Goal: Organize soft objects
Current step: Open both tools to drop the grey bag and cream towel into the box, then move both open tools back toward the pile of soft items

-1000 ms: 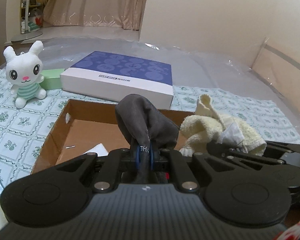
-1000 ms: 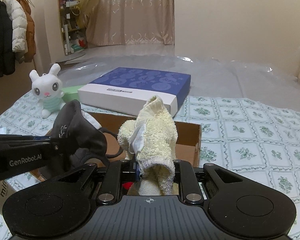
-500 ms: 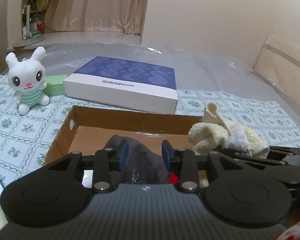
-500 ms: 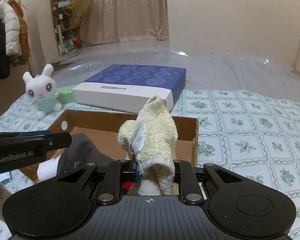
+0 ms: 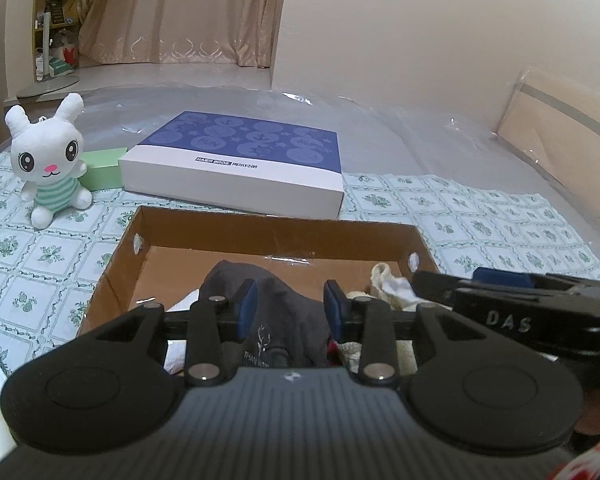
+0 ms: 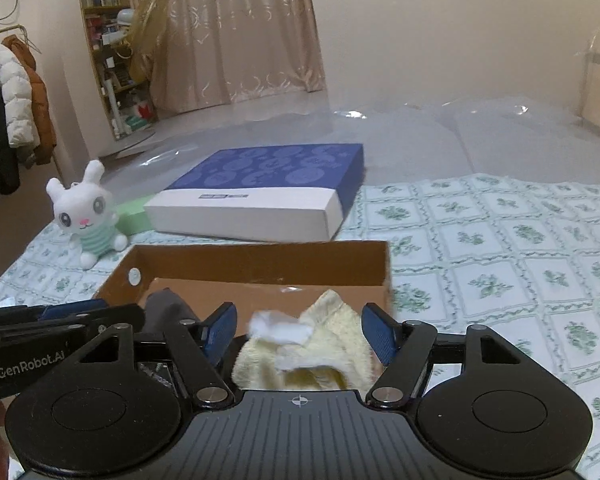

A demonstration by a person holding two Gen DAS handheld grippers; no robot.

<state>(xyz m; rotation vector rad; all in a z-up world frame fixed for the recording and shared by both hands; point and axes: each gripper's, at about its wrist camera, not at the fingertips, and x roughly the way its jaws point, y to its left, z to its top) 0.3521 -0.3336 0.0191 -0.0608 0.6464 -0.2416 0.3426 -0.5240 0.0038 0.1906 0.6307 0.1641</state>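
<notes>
A brown cardboard box (image 5: 276,236) lies open on the flowered cloth. A dark grey cloth (image 5: 236,276) rests inside it, under my left gripper (image 5: 290,305), which is open with its blue pads clear of the fabric. In the right wrist view, my right gripper (image 6: 300,330) hangs over the box's (image 6: 260,264) right half and its jaws are opening. A cream towel (image 6: 332,344) with a white tag slumps between them, and neither pad presses on it. The grey cloth (image 6: 168,308) shows to its left, and the towel (image 5: 384,284) peeks out in the left wrist view.
A white plush bunny (image 5: 48,164) in a green striped shirt sits left of the box. Behind the box lie a flat blue-and-white carton (image 5: 236,160) and a small green box (image 5: 100,168). Clear plastic sheeting covers the surface farther back. Coats hang at far left (image 6: 16,96).
My left gripper let go of the grey cloth, which dropped into the box. The right jaws have spread, and the cream towel has sunk from upright to slumped between them.
</notes>
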